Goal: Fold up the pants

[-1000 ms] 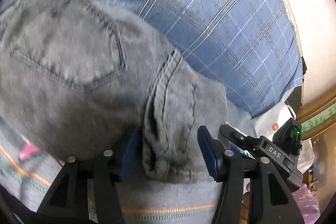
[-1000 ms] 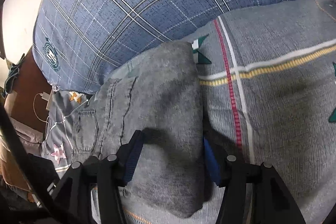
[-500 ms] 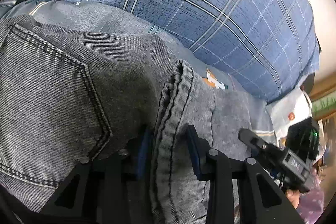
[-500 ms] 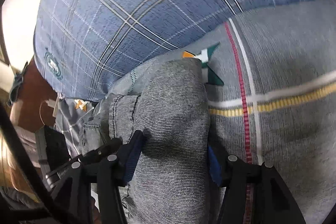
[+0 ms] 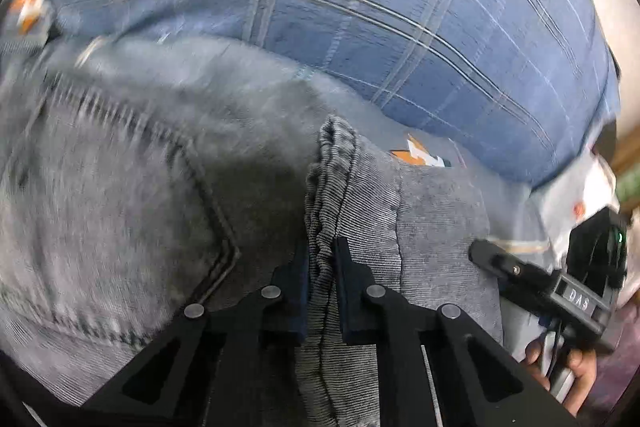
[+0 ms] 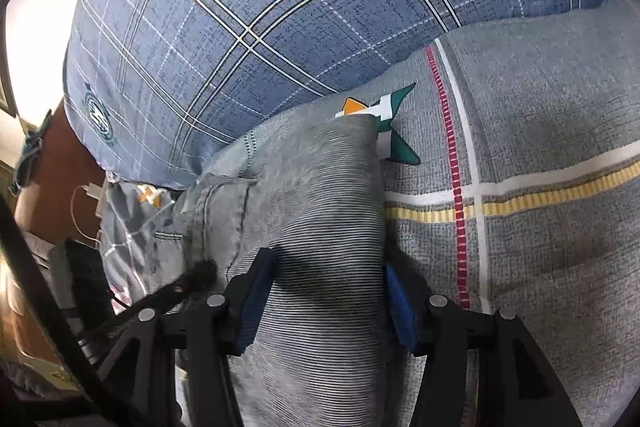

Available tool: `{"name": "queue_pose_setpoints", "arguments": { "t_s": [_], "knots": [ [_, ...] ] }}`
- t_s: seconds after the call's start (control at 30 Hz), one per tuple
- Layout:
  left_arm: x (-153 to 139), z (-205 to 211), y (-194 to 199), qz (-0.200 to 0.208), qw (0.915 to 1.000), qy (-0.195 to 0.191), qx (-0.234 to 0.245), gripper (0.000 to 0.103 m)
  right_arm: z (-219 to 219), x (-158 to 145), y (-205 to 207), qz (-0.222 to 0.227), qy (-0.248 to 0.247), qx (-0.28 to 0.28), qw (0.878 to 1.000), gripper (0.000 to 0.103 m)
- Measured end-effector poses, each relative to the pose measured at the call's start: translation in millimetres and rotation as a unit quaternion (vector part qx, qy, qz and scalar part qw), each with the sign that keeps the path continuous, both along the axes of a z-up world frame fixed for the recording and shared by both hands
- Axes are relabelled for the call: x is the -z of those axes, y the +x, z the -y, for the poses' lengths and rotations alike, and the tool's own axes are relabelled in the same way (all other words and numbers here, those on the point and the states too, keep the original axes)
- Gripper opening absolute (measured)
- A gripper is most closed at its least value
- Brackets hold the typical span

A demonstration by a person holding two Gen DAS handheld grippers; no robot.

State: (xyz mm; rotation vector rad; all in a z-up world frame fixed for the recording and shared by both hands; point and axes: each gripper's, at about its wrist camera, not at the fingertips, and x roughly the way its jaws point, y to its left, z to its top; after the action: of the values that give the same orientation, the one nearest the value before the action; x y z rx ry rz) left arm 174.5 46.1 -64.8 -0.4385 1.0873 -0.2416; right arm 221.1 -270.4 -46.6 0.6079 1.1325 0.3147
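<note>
My left gripper pinches the grey jeans seam tight; my right gripper straddles the leg, wide apart. Next, carry the fold over.

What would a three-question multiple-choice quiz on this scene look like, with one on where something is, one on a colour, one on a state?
1. Where does the blue plaid pillow lie relative to the grey jeans?
A. Beyond them
B. Under the grippers
C. Inside a basket

2. What colour is the dashed stripe on the bedspread beside the jeans?
A. Purple
B. Red
C. Black

3. How does the left gripper stand?
A. Wide open over bare bedspread
B. Out of view
C. Shut on a jeans seam

Answers:
1 A, the pillow fills the upper part of both views past the denim.
2 B, the stripe runs red beside a white line.
3 C, its fingers pinch the thick seam between them.
</note>
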Motion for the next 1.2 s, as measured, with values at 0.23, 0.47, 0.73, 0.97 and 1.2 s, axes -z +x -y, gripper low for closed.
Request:
{"name": "queue_pose_setpoints", "arguments": {
  "t_s": [0.23, 0.47, 0.73, 0.97, 1.2],
  "knots": [
    [-8, -2, -3, 0.021, 0.9993, 0.028, -0.012, 0.011, -4, -1, -2, -0.001, -0.023, -0.005, 1.0, 0.057],
    [2, 1, -1, 0.013, 0.9989, 0.044, -0.008, 0.015, -18, -5, -7, 0.01, -0.069, -0.02, 0.997, 0.057],
    [-49, -24, -33, 0.064, 0.9962, 0.032, -0.051, 0.063, -30, -54, -38, 0.081, -0.13, -0.023, 0.988, 0.058],
    [-48, -88, -85, 0.036, 0.9925, -0.026, -0.114, 0.064, -79, -83, -76, 0.131, -0.077, -0.064, 0.986, 0.059],
    [-24, -188, -108, 0.004, 0.9675, -0.089, -0.237, 0.064, -163, -75, -75, 0.113, -0.044, -0.141, 0.983, 0.059]
  ]
}}
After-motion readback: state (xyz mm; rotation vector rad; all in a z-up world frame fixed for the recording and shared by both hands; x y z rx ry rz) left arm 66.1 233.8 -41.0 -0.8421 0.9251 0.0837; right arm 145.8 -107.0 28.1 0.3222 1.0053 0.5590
